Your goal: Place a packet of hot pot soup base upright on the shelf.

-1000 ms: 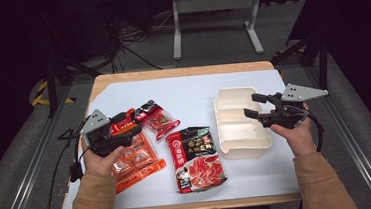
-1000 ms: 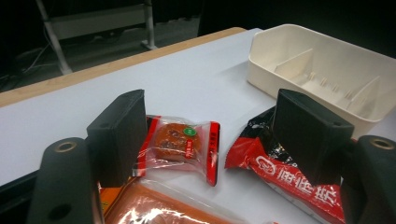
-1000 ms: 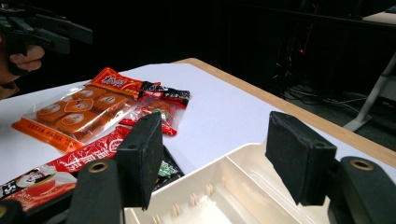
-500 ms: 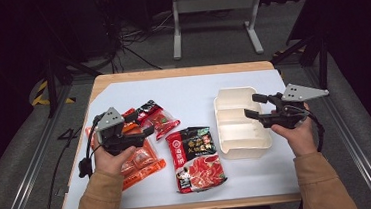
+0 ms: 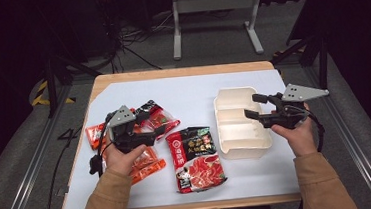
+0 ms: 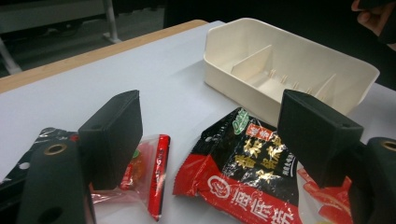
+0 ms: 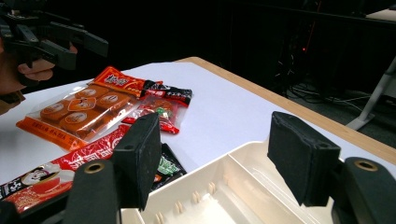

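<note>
My left gripper point(image 5: 151, 123) hovers open above the small red-and-black snack packet point(image 5: 158, 117), jaws pointing right. Along its jaws point(image 6: 210, 135) I see that packet point(image 6: 150, 173), the large black-and-red packet point(image 6: 247, 163) and the cream divided tray point(image 6: 289, 70) beyond; nothing is between the pads. My right gripper point(image 5: 254, 105) stands open over the tray's point(image 5: 232, 91) right side, jaws pointing left. Its jaws point(image 7: 219, 158) straddle the tray's rim point(image 7: 224, 161) without touching it. The large packet point(image 5: 195, 156) lies flat between tray and left hand.
An orange packet of wrapped snacks point(image 5: 145, 165) lies under the left hand, another orange end point(image 5: 93, 134) beside it. The white mat point(image 5: 197, 91) covers the wooden table point(image 5: 181, 72). The right gripper view shows the orange packet point(image 7: 84, 109) and the other gripper point(image 7: 70, 42) at far left.
My left gripper has moved right, from over the orange packet to above the small red-and-black packet. The right gripper has stayed put over the tray.
</note>
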Demonstrator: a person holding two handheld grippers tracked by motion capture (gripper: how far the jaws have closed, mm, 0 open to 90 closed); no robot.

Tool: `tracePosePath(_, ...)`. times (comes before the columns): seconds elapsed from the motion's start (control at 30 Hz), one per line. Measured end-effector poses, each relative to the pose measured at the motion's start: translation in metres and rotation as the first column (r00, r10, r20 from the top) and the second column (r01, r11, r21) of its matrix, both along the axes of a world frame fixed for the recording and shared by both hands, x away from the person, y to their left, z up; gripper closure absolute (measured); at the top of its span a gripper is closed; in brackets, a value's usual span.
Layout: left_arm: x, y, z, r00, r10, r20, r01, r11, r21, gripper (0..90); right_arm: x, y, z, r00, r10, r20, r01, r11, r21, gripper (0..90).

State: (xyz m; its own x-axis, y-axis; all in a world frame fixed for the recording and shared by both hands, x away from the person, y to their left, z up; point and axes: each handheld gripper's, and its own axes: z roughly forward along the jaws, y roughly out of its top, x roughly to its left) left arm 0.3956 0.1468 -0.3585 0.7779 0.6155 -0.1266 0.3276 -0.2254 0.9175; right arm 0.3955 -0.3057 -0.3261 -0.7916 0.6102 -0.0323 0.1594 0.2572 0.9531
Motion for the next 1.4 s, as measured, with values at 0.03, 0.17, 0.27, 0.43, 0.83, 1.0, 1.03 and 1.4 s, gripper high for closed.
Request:
tracePosePath(0.03, 0.0, 0.0, 0.0, 1.0, 0.0, 0.0, 0.0, 1.0, 0.0, 22.8, 0.0, 0.0, 0.0, 1.0, 0.0, 0.0, 0.0, 1.0, 0.0, 35.0)
tracePosePath(0.17, 0.003, -0.008, -0.006, 0.9995, -0.016, -0.027, 0.016, 0.9995, 0.027, 22.5, 0.001, 0.001, -0.001, 1.0, 0.001, -0.003, -0.001, 1.0, -0.002, 34.9)
tracePosePath(0.27, 0.006, -0.015, -0.012, 0.9991, -0.008, -0.041, 0.01, 0.999, 0.043, 22.4, 0.0, 0.002, -0.001, 1.0, 0.003, -0.002, -0.003, 1.0, -0.006, 34.7)
tracePosePath(0.43, 0.007, -0.028, -0.026, 0.9985, 0.015, -0.053, -0.012, 0.9977, 0.067, 23.5, 0.0, 0.002, -0.001, 1.0, 0.003, -0.004, -0.003, 1.0, -0.003, 34.9)
tracePosePath(0.83, 0.02, -0.044, -0.054, 0.99, -0.004, -0.141, 0.024, 0.9899, 0.14, 25.0, 0.0, 0.004, -0.001, 1.0, 0.006, 0.0, -0.006, 1.0, -0.014, 34.7)
tracePosePath(1.0, 0.025, -0.047, -0.063, 0.9814, 0.025, -0.19, 0.011, 0.9829, 0.184, 25.7, 0.0, 0.006, -0.001, 1.0, 0.006, -0.001, -0.006, 1.0, -0.022, 34.6)
tracePosePath(1.03, 0.025, -0.047, -0.064, 0.9797, 0.027, -0.199, 0.012, 0.9818, 0.19, 26.5, 0.0, 0.006, -0.002, 1.0, 0.007, -0.001, -0.007, 1.0, -0.022, 34.6)
tracePosePath(1.4, 0.031, -0.051, -0.073, 0.9629, 0.043, -0.266, 0.02, 0.9735, 0.228, 35.7, 0.0, 0.006, -0.002, 1.0, 0.005, -0.005, -0.005, 1.0, -0.026, 34.6)
